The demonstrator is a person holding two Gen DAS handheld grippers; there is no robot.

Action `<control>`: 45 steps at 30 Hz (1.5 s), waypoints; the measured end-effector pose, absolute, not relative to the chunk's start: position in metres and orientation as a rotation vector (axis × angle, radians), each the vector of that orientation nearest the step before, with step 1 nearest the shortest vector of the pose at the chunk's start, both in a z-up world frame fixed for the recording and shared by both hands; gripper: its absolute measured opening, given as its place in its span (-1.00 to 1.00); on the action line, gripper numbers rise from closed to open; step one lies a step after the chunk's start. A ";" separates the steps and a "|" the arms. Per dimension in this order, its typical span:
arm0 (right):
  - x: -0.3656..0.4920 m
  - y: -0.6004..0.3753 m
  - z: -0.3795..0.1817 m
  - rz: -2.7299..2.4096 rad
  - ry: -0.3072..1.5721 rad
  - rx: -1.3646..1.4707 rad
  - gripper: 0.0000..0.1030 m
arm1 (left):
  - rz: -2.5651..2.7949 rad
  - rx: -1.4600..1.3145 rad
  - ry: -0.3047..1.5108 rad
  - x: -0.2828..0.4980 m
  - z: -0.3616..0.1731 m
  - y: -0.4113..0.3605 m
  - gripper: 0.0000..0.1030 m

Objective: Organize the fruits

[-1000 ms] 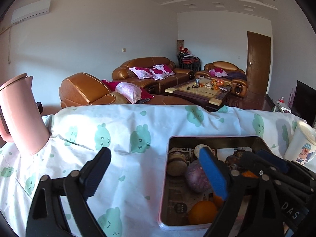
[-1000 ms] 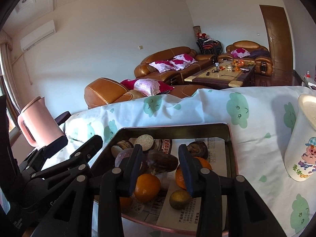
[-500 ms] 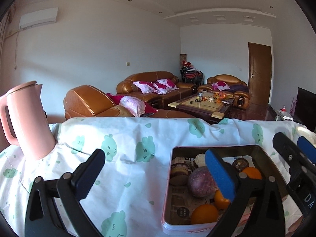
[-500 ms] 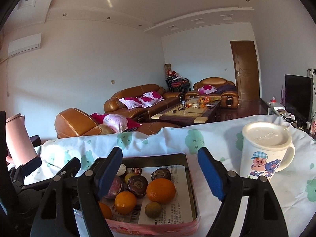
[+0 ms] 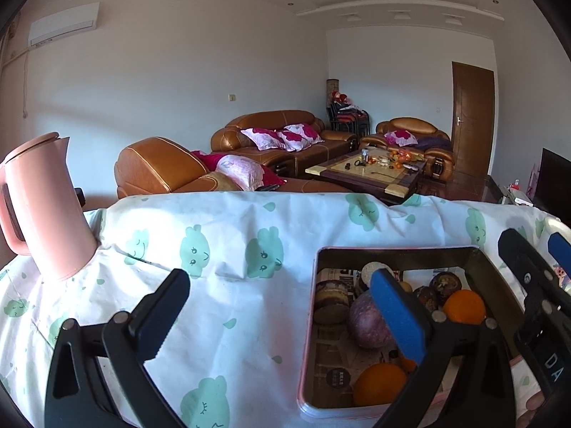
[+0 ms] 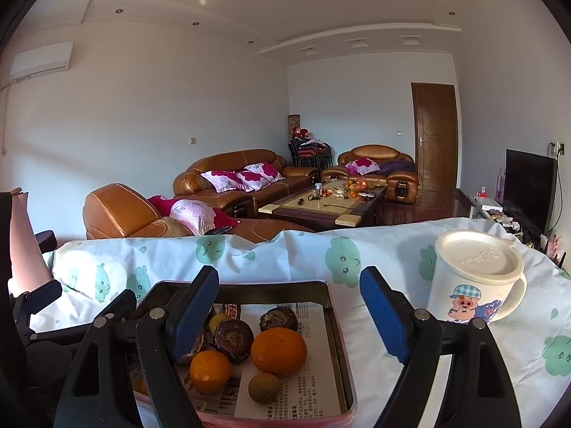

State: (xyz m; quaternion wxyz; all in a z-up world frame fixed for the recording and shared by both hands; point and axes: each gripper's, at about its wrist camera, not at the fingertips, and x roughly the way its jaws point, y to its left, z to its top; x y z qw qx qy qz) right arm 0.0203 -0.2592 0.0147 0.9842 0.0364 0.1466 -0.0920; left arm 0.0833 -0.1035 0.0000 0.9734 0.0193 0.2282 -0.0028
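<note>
The right gripper [image 6: 289,306] has just been opening, its jaws released with nothing between them, probably having dropped fruit into the tin tray [image 6: 332,317] at six o'clock; the left gripper [image 5: 278,310] gapes empty, orange [image 6: 279,351] lying among the rest

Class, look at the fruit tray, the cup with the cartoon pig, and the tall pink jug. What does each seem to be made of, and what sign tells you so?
Tray: probably metal; thin, dark, faintly reflective walls, lined with newspaper.
Cup: likely plastic; matte cream body, moulded snap-on lid, printed pig.
Jug: seemingly plastic; even matte pink, though coated metal is possible.
</note>
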 end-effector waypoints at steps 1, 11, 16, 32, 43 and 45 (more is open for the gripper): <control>0.018 -0.256 0.015 -0.184 0.286 0.059 0.61 | -0.010 0.037 0.456 0.081 0.000 -0.103 1.00; -0.010 -0.255 0.019 -0.178 0.250 0.069 0.61 | -0.035 -0.003 0.434 0.053 0.003 -0.087 1.00; -0.030 -0.253 0.022 -0.187 0.193 0.070 0.61 | -0.041 0.009 0.403 0.034 0.004 -0.084 1.00; -0.054 -0.253 0.025 -0.211 0.111 0.082 0.73 | -0.045 0.038 0.344 0.011 0.009 -0.084 1.00; -0.057 -0.254 0.026 -0.222 0.108 0.086 0.73 | -0.047 0.049 0.343 0.009 0.009 -0.086 1.00; -0.059 -0.253 0.026 -0.229 0.099 0.086 0.73 | -0.047 0.049 0.343 0.009 0.009 -0.086 1.00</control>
